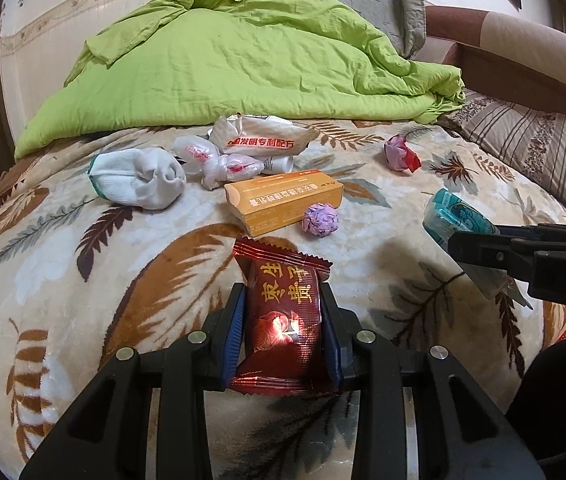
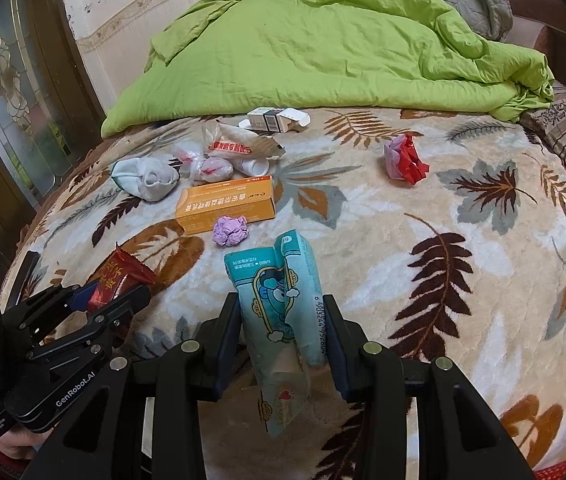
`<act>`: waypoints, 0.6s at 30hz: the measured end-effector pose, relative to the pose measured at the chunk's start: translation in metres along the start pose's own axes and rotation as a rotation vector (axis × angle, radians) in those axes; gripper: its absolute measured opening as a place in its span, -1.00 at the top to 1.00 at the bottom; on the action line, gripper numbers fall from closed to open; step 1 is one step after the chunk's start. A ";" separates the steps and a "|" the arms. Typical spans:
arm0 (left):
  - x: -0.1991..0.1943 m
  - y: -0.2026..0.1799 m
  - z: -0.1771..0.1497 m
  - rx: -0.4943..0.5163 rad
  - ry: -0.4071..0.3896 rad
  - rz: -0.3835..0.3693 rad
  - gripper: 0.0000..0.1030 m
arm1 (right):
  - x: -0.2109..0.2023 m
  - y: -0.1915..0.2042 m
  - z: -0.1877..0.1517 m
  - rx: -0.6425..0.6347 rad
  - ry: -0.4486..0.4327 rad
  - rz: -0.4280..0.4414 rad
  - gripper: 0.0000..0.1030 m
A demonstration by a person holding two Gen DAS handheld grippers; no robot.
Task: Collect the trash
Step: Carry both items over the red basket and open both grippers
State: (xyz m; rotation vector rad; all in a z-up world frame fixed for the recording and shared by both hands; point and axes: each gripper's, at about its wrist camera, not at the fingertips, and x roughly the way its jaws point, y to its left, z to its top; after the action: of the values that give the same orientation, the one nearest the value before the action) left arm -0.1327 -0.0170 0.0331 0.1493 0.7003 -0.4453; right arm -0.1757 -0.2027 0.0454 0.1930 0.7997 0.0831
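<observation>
Clamped lengthwise in the left gripper (image 1: 281, 312): shiny red foil snack packet (image 1: 283, 320). Crumpled teal tissue pack (image 2: 283, 312) is gripped lengthwise by the right gripper (image 2: 283, 332); small crumpled purple paper ball (image 2: 231, 231) sits ahead, nearer it.

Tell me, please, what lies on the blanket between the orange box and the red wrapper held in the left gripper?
Only bare leaf-patterned blanket. The purple paper ball sits just right of that line, beside the orange box; the left wrist view shows it beyond the red wrapper in the left gripper.

The left gripper (image 1: 281, 312) clamps a red snack packet (image 1: 281, 316) above the leaf-patterned blanket (image 1: 83, 264).
</observation>
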 end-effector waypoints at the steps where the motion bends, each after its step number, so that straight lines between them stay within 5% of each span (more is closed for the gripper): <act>1: 0.000 0.000 0.000 0.001 0.000 0.000 0.36 | 0.000 0.000 0.000 -0.001 -0.001 -0.002 0.17; 7: -0.001 -0.002 0.001 0.002 -0.002 -0.012 0.36 | -0.001 0.000 0.001 0.004 -0.004 0.000 0.17; 18: -0.024 -0.030 0.009 0.013 0.018 -0.186 0.36 | -0.045 -0.009 -0.020 0.097 -0.019 0.059 0.17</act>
State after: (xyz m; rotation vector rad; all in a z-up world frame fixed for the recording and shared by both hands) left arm -0.1569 -0.0376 0.0561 0.1007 0.7320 -0.6268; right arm -0.2209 -0.2158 0.0617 0.3087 0.7802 0.0978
